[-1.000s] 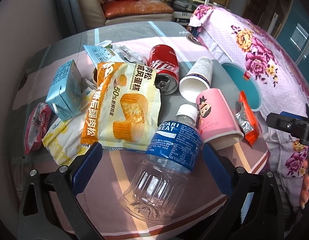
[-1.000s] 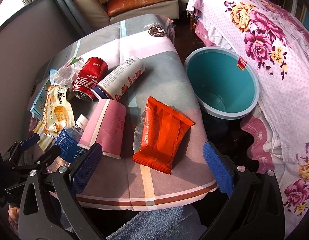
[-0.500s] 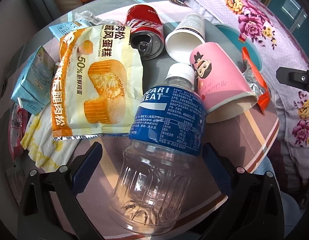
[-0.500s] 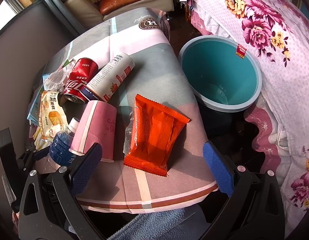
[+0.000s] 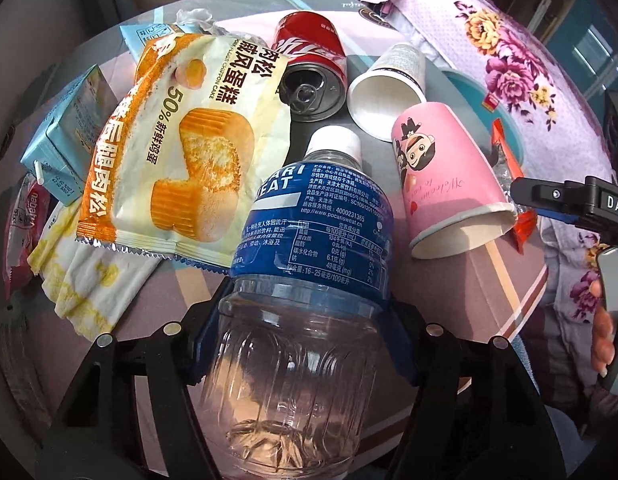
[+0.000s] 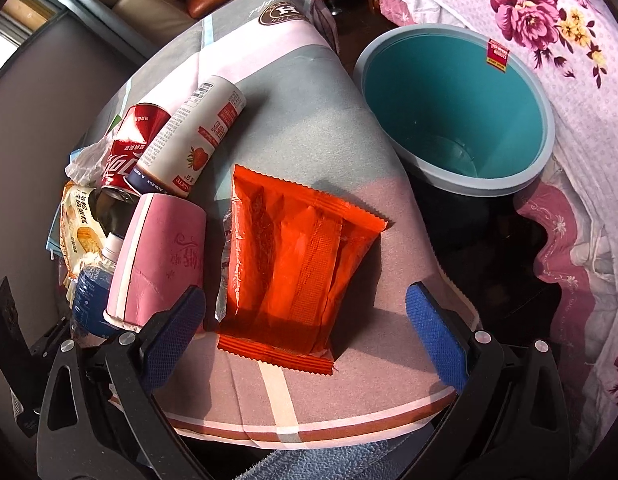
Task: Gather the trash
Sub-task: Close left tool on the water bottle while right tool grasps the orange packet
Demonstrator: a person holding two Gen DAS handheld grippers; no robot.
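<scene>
On the cluttered bench, my left tongs clamp the bottle for binning; right tongs gape over the orange wrapper, bin at two o'clock.

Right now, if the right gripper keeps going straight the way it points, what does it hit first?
Most likely the orange snack wrapper, lying flat between the open fingers of the right gripper. The teal bin sits farther on and rightward; depth is uncertain.

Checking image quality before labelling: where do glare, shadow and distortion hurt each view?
Left wrist: sun glare on the cake wrapper; the bottle bulges under fisheye. Right wrist: hard shadows beside the orange packet; the bin rim curves; the corners are vignetted black.
</scene>
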